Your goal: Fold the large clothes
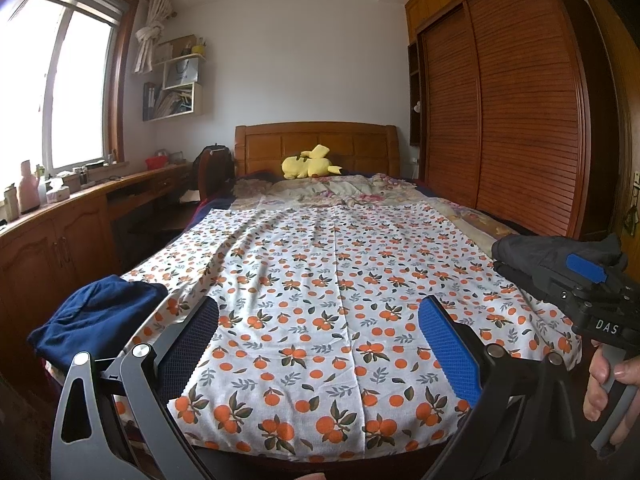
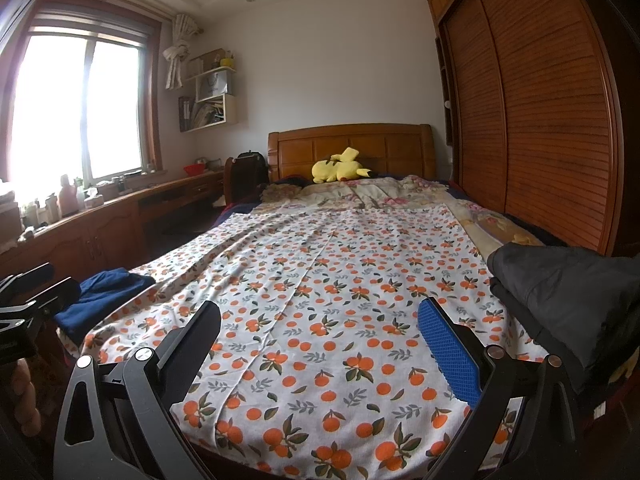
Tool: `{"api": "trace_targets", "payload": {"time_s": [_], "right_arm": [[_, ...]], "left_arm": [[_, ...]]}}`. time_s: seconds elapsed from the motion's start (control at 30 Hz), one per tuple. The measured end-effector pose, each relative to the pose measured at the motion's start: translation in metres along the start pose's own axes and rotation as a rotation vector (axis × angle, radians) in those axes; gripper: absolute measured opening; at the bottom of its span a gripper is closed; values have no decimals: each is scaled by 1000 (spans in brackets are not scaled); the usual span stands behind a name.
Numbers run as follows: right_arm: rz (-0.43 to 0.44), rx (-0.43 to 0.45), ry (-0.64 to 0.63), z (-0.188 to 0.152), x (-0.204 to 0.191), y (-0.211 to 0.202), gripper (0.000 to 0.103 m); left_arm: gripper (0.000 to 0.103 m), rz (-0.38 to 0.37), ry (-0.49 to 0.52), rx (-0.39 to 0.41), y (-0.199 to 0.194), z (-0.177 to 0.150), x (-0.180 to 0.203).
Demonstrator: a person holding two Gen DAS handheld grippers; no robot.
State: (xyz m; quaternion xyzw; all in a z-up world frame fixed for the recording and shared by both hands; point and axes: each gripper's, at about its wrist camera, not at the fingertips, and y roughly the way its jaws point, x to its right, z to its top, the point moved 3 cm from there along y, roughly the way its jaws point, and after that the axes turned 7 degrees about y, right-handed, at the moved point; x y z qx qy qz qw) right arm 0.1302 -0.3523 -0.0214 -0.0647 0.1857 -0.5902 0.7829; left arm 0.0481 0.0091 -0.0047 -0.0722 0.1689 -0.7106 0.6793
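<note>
A folded navy garment (image 1: 100,314) is lying at the bed's near left corner, partly on the orange-print sheet (image 1: 320,300) that is covering the bed (image 2: 352,148). The left tongs (image 1: 320,344) are hovering wide apart over the sheet's near edge, gripping nothing. The right tongs (image 2: 320,340) are likewise standing wide and empty above the near edge. At the bed's right edge a dark grey garment (image 2: 568,292) is sitting folded. A yellow plush toy (image 1: 310,164) is resting by the headboard.
</note>
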Motion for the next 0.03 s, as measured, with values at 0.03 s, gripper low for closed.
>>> {"api": "trace_targets", "payload": {"time_s": [0.03], "right_arm": [[-1, 0, 0, 0, 0, 0, 95]], "left_arm": [[101, 0, 1, 0, 0, 0, 0]]}}
